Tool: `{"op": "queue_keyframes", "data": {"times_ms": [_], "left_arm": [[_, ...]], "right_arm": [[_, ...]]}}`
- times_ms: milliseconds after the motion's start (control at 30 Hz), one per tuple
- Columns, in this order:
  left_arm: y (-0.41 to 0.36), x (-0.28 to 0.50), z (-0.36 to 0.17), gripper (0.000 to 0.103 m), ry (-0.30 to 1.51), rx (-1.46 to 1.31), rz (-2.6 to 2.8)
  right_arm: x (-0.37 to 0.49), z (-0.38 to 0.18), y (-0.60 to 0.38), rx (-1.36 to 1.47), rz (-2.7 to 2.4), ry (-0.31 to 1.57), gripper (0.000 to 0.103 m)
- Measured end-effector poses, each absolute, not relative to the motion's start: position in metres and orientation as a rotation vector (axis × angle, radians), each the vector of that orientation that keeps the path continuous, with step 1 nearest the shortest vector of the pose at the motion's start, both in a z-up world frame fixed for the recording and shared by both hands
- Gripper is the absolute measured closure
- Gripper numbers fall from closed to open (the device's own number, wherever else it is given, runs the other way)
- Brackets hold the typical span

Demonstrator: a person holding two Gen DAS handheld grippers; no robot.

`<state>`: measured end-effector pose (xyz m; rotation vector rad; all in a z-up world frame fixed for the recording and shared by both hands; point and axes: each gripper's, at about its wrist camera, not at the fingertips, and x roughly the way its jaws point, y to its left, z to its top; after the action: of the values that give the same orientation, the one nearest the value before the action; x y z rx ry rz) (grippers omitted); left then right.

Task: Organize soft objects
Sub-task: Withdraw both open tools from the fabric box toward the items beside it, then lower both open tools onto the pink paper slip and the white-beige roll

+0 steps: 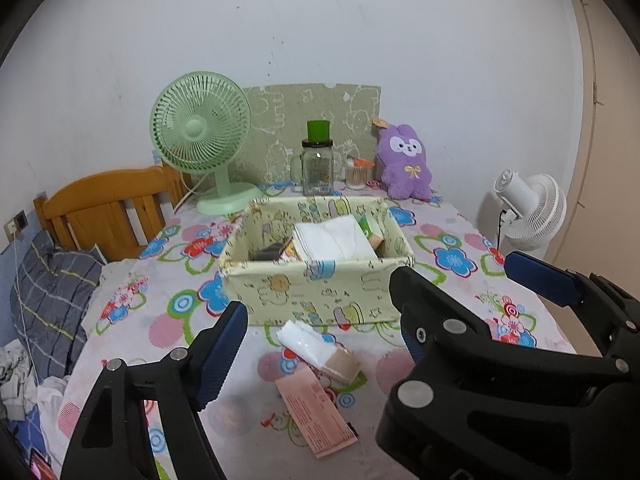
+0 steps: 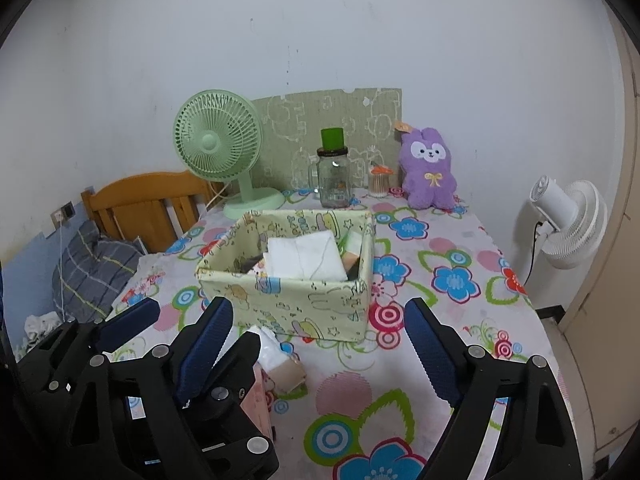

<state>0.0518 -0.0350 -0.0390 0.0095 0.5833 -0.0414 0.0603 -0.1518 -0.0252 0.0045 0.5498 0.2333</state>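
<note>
A: Nearest the camera, what are the two claws doing?

B: The left gripper (image 1: 316, 328), black with blue ribbed pads, stands with its jaws apart and nothing between them. The right gripper (image 2: 320, 344) is the same build, jaws apart too, gripping nothing. Both hang over the near edge of the table with the flowered cloth (image 2: 452, 252).

A: And the soft things?

B: Just ahead of the left gripper, near the table's front edge, lies a small plastic-wrapped pack of white tissue with a tan band (image 1: 320, 350). Touching its near side is a flat pink paper packet (image 1: 316, 412) printed with fine text; the lines are too small to read.

A: Further in?

B: Mid-table sits a pale green fabric box printed with cartoon animals (image 1: 316, 292). Inside it lie a folded white cloth (image 1: 336, 240) and a small green packet (image 1: 372, 230) by the right wall; any lettering there is illegible.

A: Along the back edge?

B: From left: a mint-green desk fan (image 1: 200, 136), a clear glass mug jar with a green cup on top (image 1: 318, 168), its label unreadable, a small clear tub of cotton swabs with an orange lid (image 1: 358, 174), and a purple plush rabbit with a yellow bow (image 1: 406, 164) at the back right corner, a paper tag on its ear.
</note>
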Motion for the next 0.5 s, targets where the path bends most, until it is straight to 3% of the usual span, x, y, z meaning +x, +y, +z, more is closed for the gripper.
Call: {"op": "queue_keyframes", "data": {"times_ms": [500], "left_arm": [[-0.032, 0.052, -0.092, 0.021, 0.689, -0.029, -0.041]], "right_arm": [[0.061, -0.075, -0.151, -0.02, 0.261, 0.619, 0.014]]}}
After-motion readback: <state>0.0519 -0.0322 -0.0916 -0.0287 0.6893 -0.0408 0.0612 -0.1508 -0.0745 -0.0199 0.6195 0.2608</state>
